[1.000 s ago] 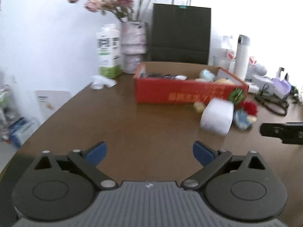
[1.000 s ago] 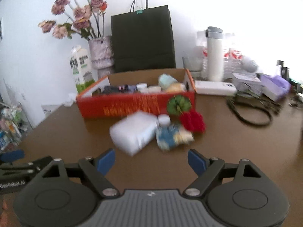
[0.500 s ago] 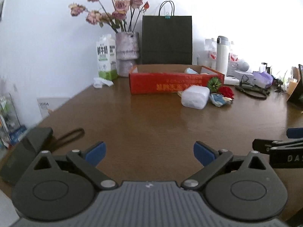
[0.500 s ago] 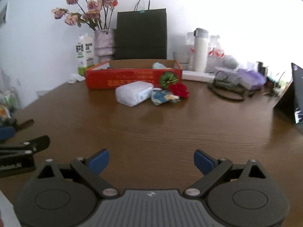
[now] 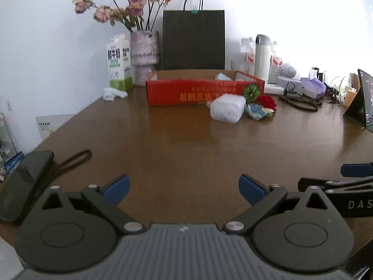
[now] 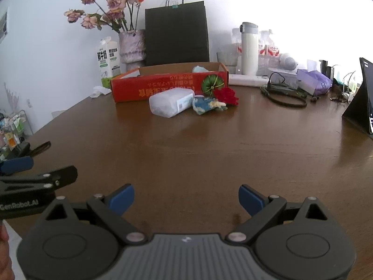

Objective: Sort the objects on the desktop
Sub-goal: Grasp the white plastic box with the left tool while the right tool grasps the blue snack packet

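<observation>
Across the table, red box (image 6: 167,86) holding small items, both grippers spread, empty.

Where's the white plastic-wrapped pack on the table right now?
In both wrist views the white pack lies on the brown table just in front of the red box, with the blue-patterned item touching its right side.

Lived-in home or office desk: brown tabletop (image 5: 186,144) crowded beside a vase of dried roses (image 5: 144,53) with milk carton (image 5: 118,66), thermos (image 5: 262,54), tablet (image 5: 363,98).
</observation>
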`<state>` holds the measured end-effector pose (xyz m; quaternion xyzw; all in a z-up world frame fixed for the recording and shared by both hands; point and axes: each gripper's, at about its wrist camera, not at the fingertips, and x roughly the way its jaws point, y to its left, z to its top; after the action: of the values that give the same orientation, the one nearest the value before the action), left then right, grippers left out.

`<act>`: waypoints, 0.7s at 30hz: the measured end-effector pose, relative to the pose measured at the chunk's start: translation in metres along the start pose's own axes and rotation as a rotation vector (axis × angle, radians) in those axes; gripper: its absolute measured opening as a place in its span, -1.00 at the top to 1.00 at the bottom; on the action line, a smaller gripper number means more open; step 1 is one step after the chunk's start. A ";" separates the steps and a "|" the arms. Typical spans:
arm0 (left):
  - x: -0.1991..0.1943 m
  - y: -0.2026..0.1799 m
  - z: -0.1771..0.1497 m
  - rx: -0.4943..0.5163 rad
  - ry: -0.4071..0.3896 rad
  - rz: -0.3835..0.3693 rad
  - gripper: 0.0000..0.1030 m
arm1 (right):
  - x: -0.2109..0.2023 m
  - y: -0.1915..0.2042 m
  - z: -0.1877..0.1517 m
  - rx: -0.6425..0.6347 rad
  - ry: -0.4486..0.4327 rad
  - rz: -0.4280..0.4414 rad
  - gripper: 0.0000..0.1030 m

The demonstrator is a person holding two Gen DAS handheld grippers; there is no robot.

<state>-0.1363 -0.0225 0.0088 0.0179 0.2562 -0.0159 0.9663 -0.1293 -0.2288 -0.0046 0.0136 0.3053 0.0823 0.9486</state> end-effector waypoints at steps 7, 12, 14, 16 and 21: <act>0.007 0.004 -0.006 -0.003 0.040 0.006 -0.98 | 0.005 -0.006 -0.010 -0.010 0.030 -0.016 -0.87; 0.009 0.002 -0.002 0.000 0.038 -0.008 -0.98 | 0.005 -0.003 -0.012 -0.054 0.030 -0.030 -0.91; 0.009 0.002 -0.001 0.005 0.036 -0.013 -0.98 | 0.006 -0.005 -0.014 -0.056 0.033 -0.024 -1.00; 0.011 0.001 0.002 0.006 0.037 -0.017 -0.98 | 0.005 -0.006 -0.015 -0.054 0.033 -0.030 -1.00; 0.023 -0.005 0.015 0.014 0.050 -0.056 -0.98 | 0.006 -0.005 -0.012 -0.062 0.049 -0.029 -1.00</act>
<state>-0.1093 -0.0286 0.0105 0.0178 0.2806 -0.0443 0.9586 -0.1306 -0.2335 -0.0182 -0.0223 0.3258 0.0782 0.9419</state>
